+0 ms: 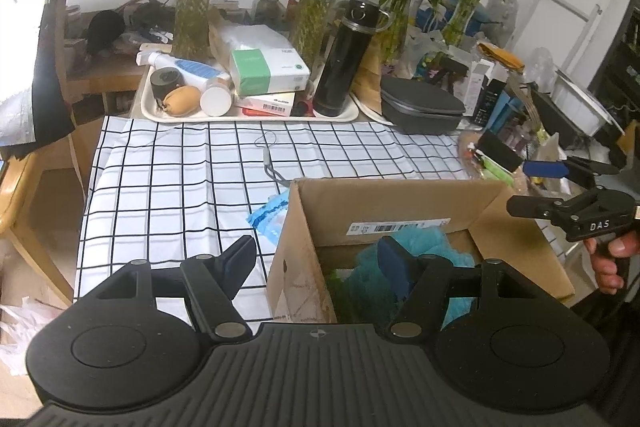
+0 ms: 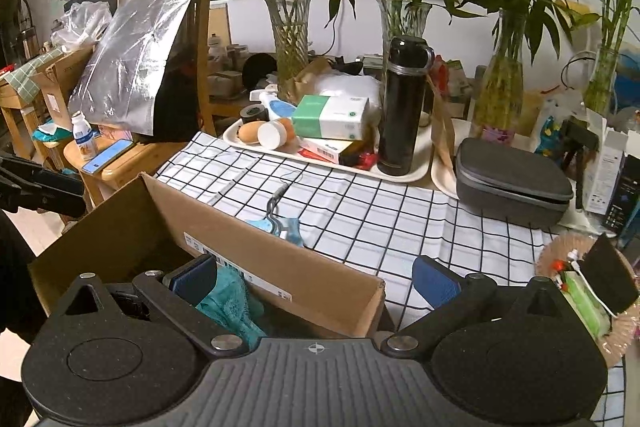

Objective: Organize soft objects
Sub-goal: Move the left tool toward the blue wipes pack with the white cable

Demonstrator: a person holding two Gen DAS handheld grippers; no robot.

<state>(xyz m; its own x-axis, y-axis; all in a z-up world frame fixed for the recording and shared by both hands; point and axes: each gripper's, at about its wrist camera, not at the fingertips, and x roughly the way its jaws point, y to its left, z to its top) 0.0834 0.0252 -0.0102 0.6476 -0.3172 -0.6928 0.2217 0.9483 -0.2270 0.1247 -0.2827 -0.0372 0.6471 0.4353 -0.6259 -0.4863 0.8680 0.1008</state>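
Observation:
An open cardboard box [image 1: 308,223] stands on the checked tablecloth [image 1: 172,171]. A teal fluffy soft thing [image 1: 368,279] lies inside it, also seen in the right wrist view [image 2: 228,303]. A light blue soft item [image 1: 270,217] lies on the cloth against the box's far left side [image 2: 280,225]. My left gripper [image 1: 318,261] is open and empty, straddling the box's left wall. My right gripper [image 2: 316,277] is open and empty, straddling the box's right wall [image 2: 320,279]. It shows at the right of the left wrist view [image 1: 560,187].
A cream tray [image 1: 160,115] at the back holds a black flask [image 1: 344,63], a tissue box [image 1: 268,67] and bottles. A grey case [image 1: 420,107] sits to its right. Glass vases with bamboo [image 2: 288,39] line the back. A woven basket [image 2: 588,291] sits right.

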